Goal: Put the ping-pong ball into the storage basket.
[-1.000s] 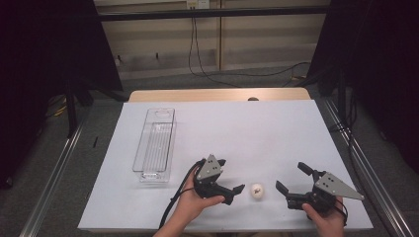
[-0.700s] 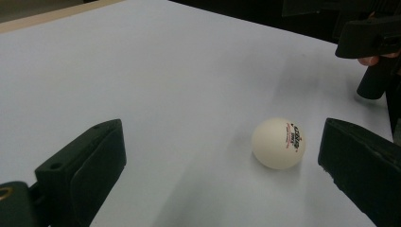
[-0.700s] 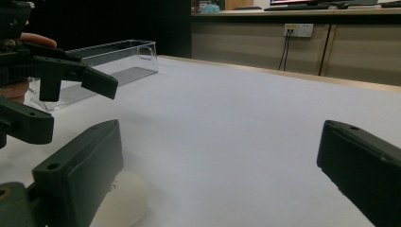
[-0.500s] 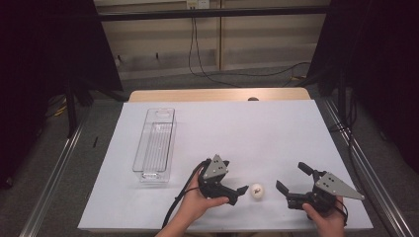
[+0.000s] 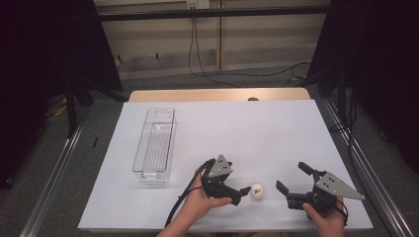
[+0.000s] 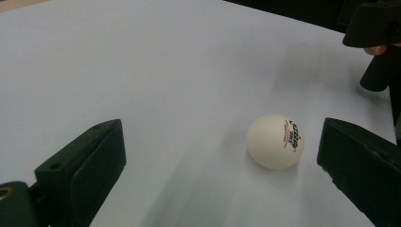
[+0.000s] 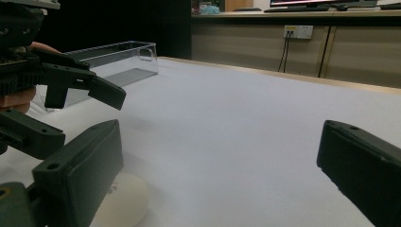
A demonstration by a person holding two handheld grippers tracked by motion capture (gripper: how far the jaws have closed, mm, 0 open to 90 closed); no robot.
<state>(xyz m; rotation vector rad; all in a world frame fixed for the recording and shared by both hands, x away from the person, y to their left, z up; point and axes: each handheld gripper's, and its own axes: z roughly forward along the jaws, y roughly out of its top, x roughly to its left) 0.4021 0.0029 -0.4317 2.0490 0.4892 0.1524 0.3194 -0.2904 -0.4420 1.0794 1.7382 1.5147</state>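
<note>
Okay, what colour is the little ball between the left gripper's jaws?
The ball is white with small red and black print, clearest in the left gripper view.

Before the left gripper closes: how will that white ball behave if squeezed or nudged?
The ball looks like a printed table-tennis ball, so probably very light. Round on a flat white table, it likely rolls at a touch. The open left gripper might squirt it out if off-centre.

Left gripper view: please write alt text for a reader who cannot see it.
A white ping-pong ball with red and black print rests on the white table, lying between the open jaws of the left claw, nearer the right-hand one. Part of the right claw shows at the top right corner.
</note>
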